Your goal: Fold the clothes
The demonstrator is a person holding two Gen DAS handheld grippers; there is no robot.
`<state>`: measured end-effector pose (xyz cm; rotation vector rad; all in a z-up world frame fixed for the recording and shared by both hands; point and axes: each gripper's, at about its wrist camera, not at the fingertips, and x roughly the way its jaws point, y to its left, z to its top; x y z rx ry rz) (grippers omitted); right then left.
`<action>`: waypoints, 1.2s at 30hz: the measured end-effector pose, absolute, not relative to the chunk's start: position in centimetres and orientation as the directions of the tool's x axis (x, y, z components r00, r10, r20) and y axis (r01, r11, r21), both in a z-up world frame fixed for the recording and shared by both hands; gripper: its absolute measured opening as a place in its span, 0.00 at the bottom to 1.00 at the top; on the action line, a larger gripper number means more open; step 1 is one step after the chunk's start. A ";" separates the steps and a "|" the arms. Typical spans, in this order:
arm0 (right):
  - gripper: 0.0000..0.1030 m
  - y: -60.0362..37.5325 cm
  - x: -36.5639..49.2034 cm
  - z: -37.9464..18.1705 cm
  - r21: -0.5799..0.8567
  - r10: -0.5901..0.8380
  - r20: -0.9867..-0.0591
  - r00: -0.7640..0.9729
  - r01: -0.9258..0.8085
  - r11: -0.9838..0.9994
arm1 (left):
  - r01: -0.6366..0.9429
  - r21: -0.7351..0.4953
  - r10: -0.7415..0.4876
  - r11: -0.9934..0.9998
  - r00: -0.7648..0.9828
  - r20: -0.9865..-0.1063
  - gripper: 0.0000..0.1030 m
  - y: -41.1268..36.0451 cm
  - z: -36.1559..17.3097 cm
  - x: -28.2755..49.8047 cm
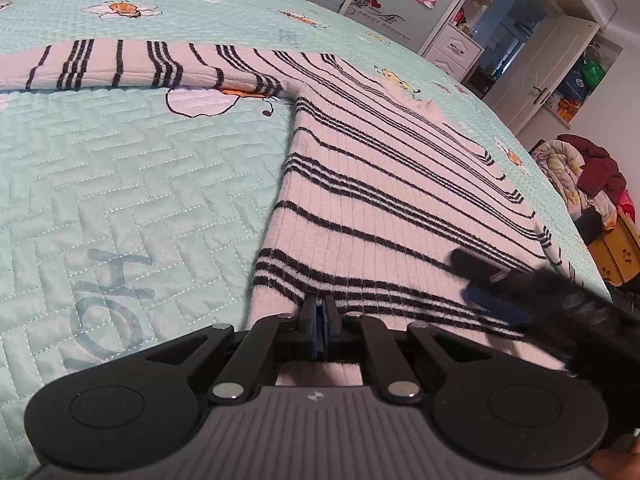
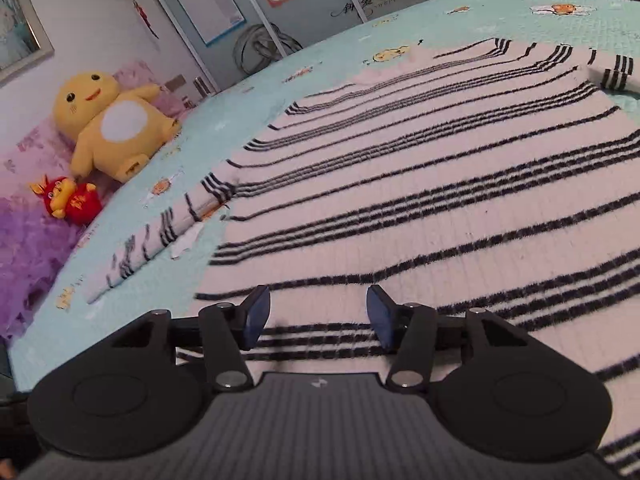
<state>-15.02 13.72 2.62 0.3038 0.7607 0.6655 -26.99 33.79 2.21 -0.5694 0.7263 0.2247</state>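
Left hand-held gripper (image 1: 319,307) seemingly pinches striped sweater (image 1: 392,200) hem; right (image 2: 318,312) spread.

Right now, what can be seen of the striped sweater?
The sweater is a pale pink ribbed knit with thin black stripes, single and grouped. It lies flat, spread across the mint quilt, one sleeve stretched out sideways, the other only partly in view. The left claw is shut at its hem near the corner; whether it pinches fabric is unclear. The right claw is open, low over the hem.
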 end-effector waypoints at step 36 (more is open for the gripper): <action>0.49 -1.5 -11.1 2.1 0.546 0.584 -0.492 0.645 -0.294 0.785 | -0.277 -0.115 0.132 0.954 0.731 -0.669 0.75 27.9 3.1 -21.5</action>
